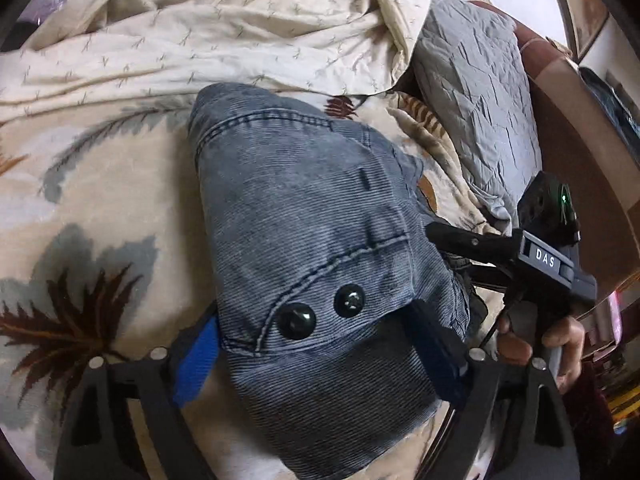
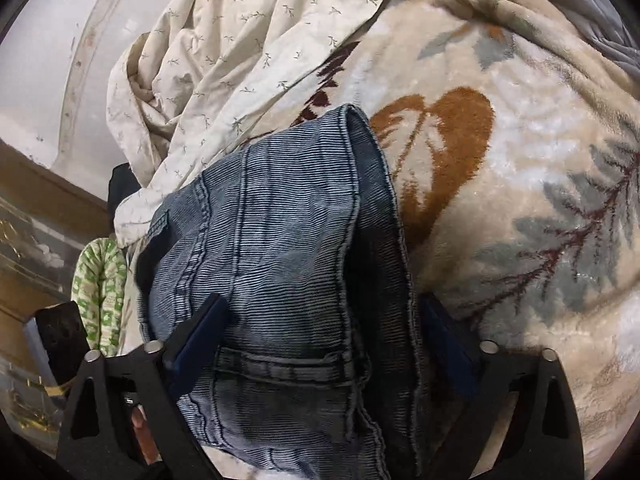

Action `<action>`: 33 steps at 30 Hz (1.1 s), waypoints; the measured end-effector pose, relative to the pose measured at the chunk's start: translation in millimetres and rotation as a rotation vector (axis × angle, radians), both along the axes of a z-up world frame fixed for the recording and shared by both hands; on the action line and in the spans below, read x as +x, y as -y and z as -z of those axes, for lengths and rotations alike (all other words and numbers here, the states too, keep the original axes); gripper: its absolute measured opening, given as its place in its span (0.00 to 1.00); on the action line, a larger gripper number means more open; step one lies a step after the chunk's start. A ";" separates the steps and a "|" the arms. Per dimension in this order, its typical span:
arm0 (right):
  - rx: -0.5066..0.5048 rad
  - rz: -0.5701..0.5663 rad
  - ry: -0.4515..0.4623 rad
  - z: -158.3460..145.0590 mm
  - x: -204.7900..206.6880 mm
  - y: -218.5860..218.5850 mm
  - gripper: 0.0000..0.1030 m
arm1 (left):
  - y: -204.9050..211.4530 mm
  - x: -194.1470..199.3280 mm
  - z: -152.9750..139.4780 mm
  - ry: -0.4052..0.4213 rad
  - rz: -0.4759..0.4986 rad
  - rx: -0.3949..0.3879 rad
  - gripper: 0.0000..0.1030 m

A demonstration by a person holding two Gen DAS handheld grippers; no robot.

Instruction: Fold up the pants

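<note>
Left wrist view: looks down on folded denim pants (image 1: 304,208) lying on a leaf-print blanket (image 1: 100,200). Straddles the near end of the pants with the left gripper (image 1: 316,316), jaws wide apart, cloth against both pads; cannot tell any squeeze. Shows two black buttons (image 1: 298,320) on the pants, a cream sheet (image 1: 200,32) behind the pants, and a grey pillow (image 1: 476,92) right of the pants. Finds the right gripper (image 1: 448,244) at the pants' right edge, held in a hand (image 1: 560,344).

Right wrist view: straddles the pants' other end, right gripper jaws likewise wide apart, denim filling the gap. Shows the sheet left of the pants.
</note>
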State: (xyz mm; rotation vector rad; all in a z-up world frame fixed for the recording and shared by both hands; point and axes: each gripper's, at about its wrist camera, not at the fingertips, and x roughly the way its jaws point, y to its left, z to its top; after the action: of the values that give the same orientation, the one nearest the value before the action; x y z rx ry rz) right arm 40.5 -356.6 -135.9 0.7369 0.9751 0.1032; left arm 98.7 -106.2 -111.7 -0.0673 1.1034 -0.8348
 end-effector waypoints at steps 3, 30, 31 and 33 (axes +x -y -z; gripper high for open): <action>-0.018 0.007 -0.005 -2.1 0.4 0.6 0.72 | -4.5 2.5 -0.3 -0.024 -0.001 -0.036 0.75; -0.082 -0.113 0.161 -81.1 -3.2 -83.0 0.19 | -75.1 -11.4 -88.4 0.195 -0.124 -0.055 0.33; -0.072 -0.119 0.166 -81.9 -2.1 -88.7 0.19 | -81.8 -11.0 -90.8 0.201 -0.135 -0.052 0.33; -0.073 -0.129 0.183 -85.5 1.4 -101.4 0.19 | -93.5 -11.3 -92.6 0.225 -0.154 -0.039 0.33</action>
State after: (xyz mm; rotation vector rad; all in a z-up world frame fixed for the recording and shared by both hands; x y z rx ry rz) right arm 41.9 -255.2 -50.4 0.5865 0.8463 0.2426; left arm 87.4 -12.7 -19.2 -0.0874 0.8590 -0.7072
